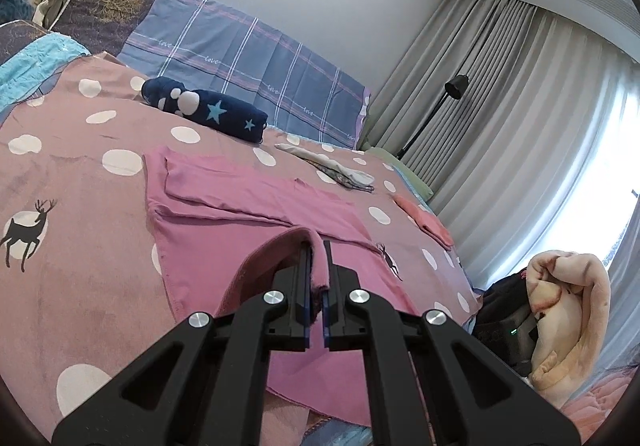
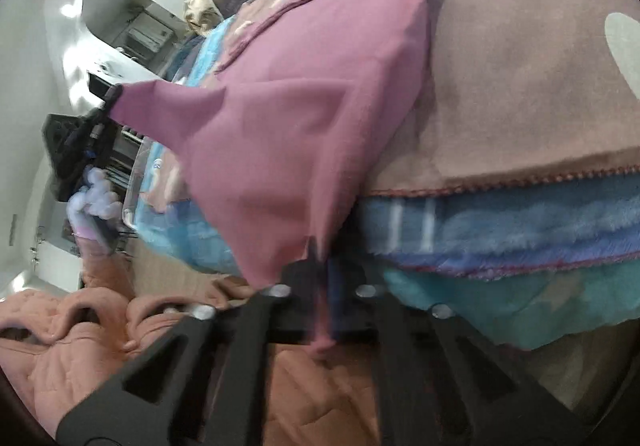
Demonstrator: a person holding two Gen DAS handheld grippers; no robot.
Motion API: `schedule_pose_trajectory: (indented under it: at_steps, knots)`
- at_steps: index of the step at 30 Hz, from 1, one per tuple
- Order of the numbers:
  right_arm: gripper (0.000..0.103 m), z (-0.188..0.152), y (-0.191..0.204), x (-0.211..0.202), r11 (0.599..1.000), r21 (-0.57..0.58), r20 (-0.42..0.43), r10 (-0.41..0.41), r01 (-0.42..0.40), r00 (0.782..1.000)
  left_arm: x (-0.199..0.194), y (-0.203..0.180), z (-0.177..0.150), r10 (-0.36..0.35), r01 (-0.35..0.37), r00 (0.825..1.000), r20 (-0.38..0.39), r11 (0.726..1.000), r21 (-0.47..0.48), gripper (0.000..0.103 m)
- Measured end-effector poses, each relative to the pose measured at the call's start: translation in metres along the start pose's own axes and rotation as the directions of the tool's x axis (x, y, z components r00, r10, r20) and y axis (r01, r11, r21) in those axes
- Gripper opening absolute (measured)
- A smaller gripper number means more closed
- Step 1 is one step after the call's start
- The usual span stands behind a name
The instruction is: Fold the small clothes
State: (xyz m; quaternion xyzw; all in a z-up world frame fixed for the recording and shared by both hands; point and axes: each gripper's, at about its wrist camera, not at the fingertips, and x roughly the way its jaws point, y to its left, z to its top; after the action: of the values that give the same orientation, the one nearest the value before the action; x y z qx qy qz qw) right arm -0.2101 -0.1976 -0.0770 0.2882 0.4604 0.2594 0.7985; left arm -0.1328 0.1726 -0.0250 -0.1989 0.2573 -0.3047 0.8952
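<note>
Lying across the bed [image 1: 80,174] with its dotted, deer-printed cover, the pink garment [image 1: 248,218] had its near edge lifted, a fold of that edge pinched between the pressed-together fingers of the left gripper [image 1: 319,270]. Beyond the garment on the bed lay a navy star-printed roll [image 1: 216,112], a pale crumpled cloth [image 1: 332,166] and a folded coral piece [image 1: 426,220]. At the bed's edge the right gripper [image 2: 320,278] was clamped on another corner of the garment, the view there blurred.

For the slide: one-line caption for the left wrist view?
Left gripper shut on a hem of the pink garment spread over the polka-dot blanket.
</note>
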Motion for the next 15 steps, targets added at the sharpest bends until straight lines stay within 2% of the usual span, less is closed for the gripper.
schedule_pose_trajectory:
  at_steps: [3,5,8,12,15]
  knots:
    - [0.003,0.016,0.008,-0.034,0.993,-0.009,0.129,0.116,-0.116,0.985,-0.009,-0.003,0.005,-0.012,0.012,1.0,0.023,1.0,0.007,0.003]
    - [0.003,0.038,0.009,-0.06,0.982,-0.021,0.24,0.188,-0.189,0.952,-0.013,-0.004,0.01,-0.01,0.009,0.999,0.041,1.0,0.013,0.003]
    - [0.003,0.078,0.002,-0.077,0.971,-0.012,0.339,0.231,-0.241,0.912,-0.016,-0.005,0.023,0.013,-0.015,0.998,0.069,0.999,0.029,0.003]
    - [0.003,0.143,-0.002,-0.073,0.964,-0.016,0.377,0.25,-0.264,0.892,-0.006,0.004,0.057,0.053,-0.057,0.993,0.103,0.998,0.038,0.003]
    - [0.004,0.208,-0.018,-0.05,0.968,0.047,0.393,0.21,-0.248,0.895,0.016,0.017,0.092,0.087,-0.091,0.989,0.117,0.995,0.034,0.003]
